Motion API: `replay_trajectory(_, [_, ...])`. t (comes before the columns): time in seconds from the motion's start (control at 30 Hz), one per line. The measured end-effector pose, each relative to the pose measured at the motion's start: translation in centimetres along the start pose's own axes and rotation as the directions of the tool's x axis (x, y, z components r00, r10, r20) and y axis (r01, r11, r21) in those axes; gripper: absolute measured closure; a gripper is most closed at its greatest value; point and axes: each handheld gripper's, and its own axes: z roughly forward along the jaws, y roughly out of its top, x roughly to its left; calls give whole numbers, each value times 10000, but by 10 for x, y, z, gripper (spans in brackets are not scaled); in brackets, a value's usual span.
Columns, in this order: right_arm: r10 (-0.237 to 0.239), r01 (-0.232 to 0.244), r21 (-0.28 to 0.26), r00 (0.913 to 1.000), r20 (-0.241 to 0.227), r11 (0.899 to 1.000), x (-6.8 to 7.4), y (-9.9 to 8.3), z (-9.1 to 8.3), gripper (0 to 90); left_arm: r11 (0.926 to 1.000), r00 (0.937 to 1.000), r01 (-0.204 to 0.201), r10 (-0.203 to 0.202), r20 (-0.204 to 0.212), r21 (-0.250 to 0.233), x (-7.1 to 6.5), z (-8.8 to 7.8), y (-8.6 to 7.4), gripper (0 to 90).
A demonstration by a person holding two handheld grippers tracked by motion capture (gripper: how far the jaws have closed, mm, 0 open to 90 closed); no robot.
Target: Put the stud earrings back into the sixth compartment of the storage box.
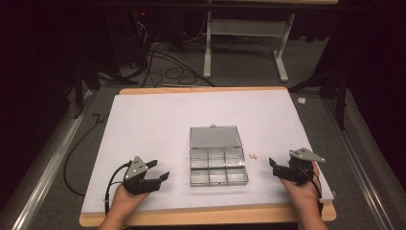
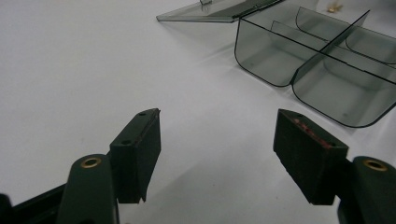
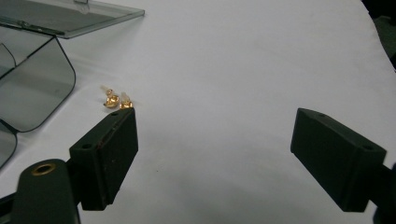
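1. A clear plastic box [image 1: 218, 166] with six compartments sits near the middle of the white table cover [image 1: 158, 124], toward the person's side. Its lid [image 1: 215, 136] lies flat, opened away from the person.
2. Two small gold earrings [image 1: 253, 155] lie on the cover just beside the box's right edge, between the box and the right gripper [image 1: 276, 165].
3. The right gripper rests low at the right front of the table, jaws spread wide with nothing between them. In the right gripper view the earrings [image 3: 116, 99] lie just past the tip of its left jaw, apart from it.
4. The left gripper [image 1: 160, 170] rests at the left front, pointing toward the box. Its jaws are spread and hold nothing; in the left gripper view the box [image 2: 322, 60] lies ahead and to the right.
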Motion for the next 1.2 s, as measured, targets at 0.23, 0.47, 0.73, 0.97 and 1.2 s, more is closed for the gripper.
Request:
replay_trajectory(0.23, [-74, 70, -108, 9992, -402, 9999, 1, -2, 2, 224, 9998, 9999, 165, -164, -55, 82, 1, 1, 0, 342])
replay_trajectory(0.47, [84, -100, -253, 9981, -609, 9996, 0, -1, 0, 229, 9994, 9998, -137, 141, -131, 321, -2, 3, 1, 316])
replay_trajectory(0.73, [173, -195, -306, 9974, -696, 9993, 0, 3, -5, 250, 9997, 10000, -66, 67, -67, 221, -1, 2, 1, 309])
replay_trajectory(0.97, [-130, 117, -204, 9976, -677, 9997, 3, 8, -12, 267, 9987, 9990, -451, 452, -69, 248, -5, 2, 1, 294])
replay_trajectory(1.2, [-331, 333, 29, 9978, -569, 9994, 7, 12, -15, 258, 9992, 9992, -387, 388, -90, 128, -4, 1, 0, 286])
